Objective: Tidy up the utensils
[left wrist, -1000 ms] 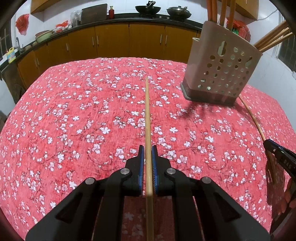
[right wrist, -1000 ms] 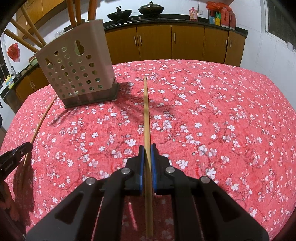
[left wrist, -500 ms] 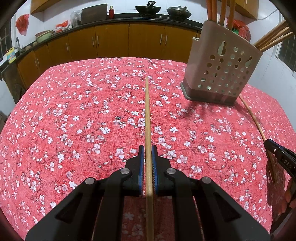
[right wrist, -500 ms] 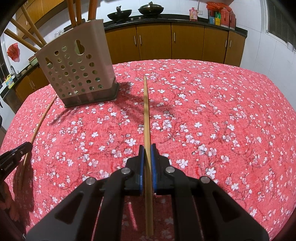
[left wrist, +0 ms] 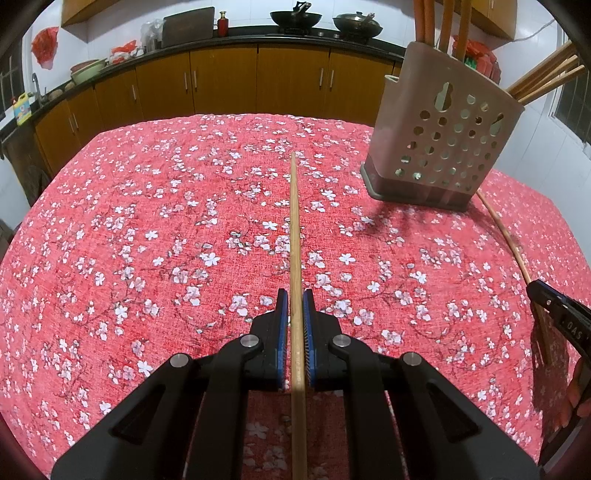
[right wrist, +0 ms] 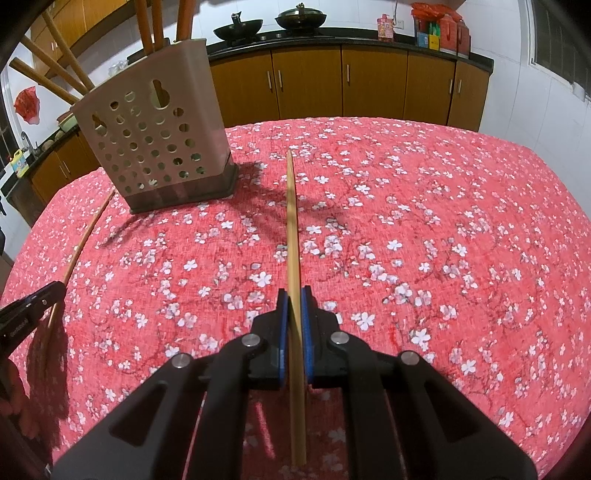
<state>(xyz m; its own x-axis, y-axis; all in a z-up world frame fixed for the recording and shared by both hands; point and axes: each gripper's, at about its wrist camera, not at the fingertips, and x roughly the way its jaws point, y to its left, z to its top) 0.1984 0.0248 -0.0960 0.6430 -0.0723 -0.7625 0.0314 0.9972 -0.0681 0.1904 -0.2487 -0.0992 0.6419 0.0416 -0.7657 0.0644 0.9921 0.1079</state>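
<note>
Chopsticks are the business here, one clamped in each gripper above a counter [left wrist: 147, 229] spread with a red cloth printed in white blossoms.

Left wrist view, from left to right: the left gripper [left wrist: 294, 310] has its blue-padded jaws closed tight on a wooden chopstick [left wrist: 295, 229], which runs straight forward from between them, its tip over the cloth. To the right stands a beige utensil holder [left wrist: 443, 140] pierced with round holes, on a dark base, with several wooden sticks [left wrist: 546, 79] leaning out of its top. Farther right, at the edge, the right gripper [left wrist: 554, 306] shows only in part, with its own chopstick [left wrist: 506, 236] reaching toward the holder's base.

Right wrist view, from left to right: the left gripper [right wrist: 33, 306] appears at the far left edge with the chopstick it carries [right wrist: 86, 236]. The utensil holder [right wrist: 155, 140] stands upright at upper left, wooden handles [right wrist: 55, 70] poking from it. In the middle, the right gripper [right wrist: 294, 306] has its jaws shut on the other chopstick [right wrist: 293, 229], which points ahead, its tip just right of the holder's base.

Behind the counter runs a row of brown kitchen cabinets [left wrist: 258, 81] with woks [left wrist: 295, 16] on top.
</note>
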